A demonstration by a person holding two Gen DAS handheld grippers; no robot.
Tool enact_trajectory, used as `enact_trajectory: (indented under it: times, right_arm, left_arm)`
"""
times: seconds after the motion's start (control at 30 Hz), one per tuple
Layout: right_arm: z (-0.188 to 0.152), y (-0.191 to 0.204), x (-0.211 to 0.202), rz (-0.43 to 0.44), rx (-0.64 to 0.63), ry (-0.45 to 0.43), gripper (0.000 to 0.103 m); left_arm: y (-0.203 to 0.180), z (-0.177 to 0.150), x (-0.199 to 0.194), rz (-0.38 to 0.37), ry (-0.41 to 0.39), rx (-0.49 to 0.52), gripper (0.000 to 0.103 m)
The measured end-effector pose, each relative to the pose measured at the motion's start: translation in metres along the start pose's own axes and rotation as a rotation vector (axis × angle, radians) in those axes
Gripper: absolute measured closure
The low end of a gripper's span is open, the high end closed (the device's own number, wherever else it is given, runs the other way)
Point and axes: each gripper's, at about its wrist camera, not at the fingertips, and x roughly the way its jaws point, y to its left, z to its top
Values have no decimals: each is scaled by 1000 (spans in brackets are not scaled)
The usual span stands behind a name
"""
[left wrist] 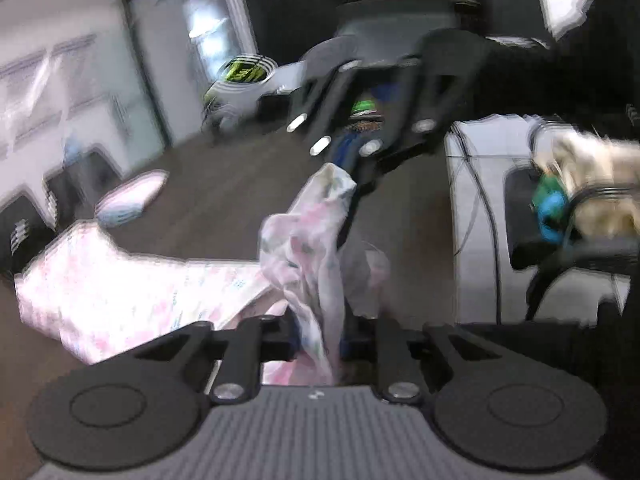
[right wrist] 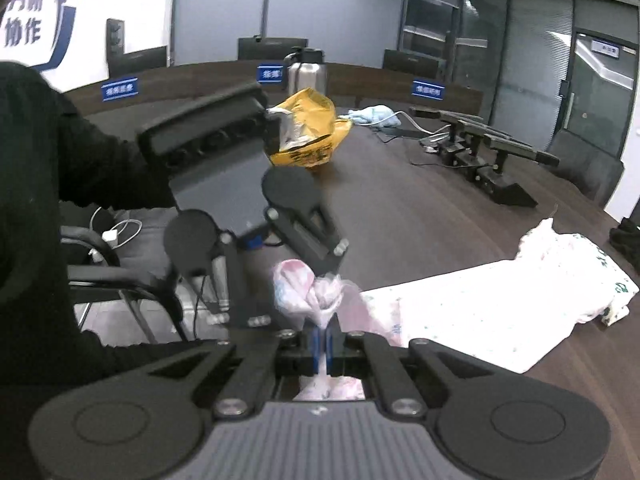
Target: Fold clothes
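Note:
A white garment with a pink floral print (right wrist: 480, 312) lies spread on the dark brown table (right wrist: 420, 220), and one bunched corner of it is lifted. My right gripper (right wrist: 322, 346) is shut on that bunch, with cloth squeezed between its blue pads. Just above it, my left gripper (right wrist: 316, 280) pinches the same bunch from the opposite side. The left wrist view is blurred. In it the garment (left wrist: 304, 248) runs as a twisted strand from my left gripper (left wrist: 320, 344) up to my right gripper (left wrist: 348, 168). The rest of the garment lies flat at the left.
A yellow bag (right wrist: 308, 132), a steel thermos (right wrist: 306, 70), a light blue cloth (right wrist: 374, 114) and black stands (right wrist: 480, 152) sit farther back on the table. A person's dark sleeve (right wrist: 60, 160) and a chair (right wrist: 120, 276) are at the left. Another small folded cloth (left wrist: 132, 196) lies on the table.

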Motion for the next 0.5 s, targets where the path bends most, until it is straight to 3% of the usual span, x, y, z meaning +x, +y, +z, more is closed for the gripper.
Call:
enact_trajectory:
  times: [0.1,0.17,0.2,0.3,0.33,0.37,0.4,0.5]
  right_arm:
    - [-6,-20,-8,-90,114,-95,84]
    - [-18,-30,-11,-104,215,-154,48]
    - [-23,-34,-10,-99,253,-170,44]
    - [-34,-35,3,-82,287,-145,49]
    - [-35,-35,9,-103,285,-123,67]
    - [-35,-36,15,-132,288,-102,96]
    - [-33,-41,20,-182,305,-82,101]
    - [-31,-62,30,-258,406,-71,101]
  left_arm:
    - [39,-3,-2,-55,-23,-259,84]
    - [65,-7,-1,-104,-38,-428,86]
    - [74,-6,-1,-109,-43,-466,87]
    - [97,0,2,-130,-50,-544,88]
    - [105,1,4,-144,-49,-568,88]
    - [113,3,6,-153,-47,-591,88]
    - [121,5,9,-133,-44,-613,88]
    - [145,9,23,-59,-20,-705,83]
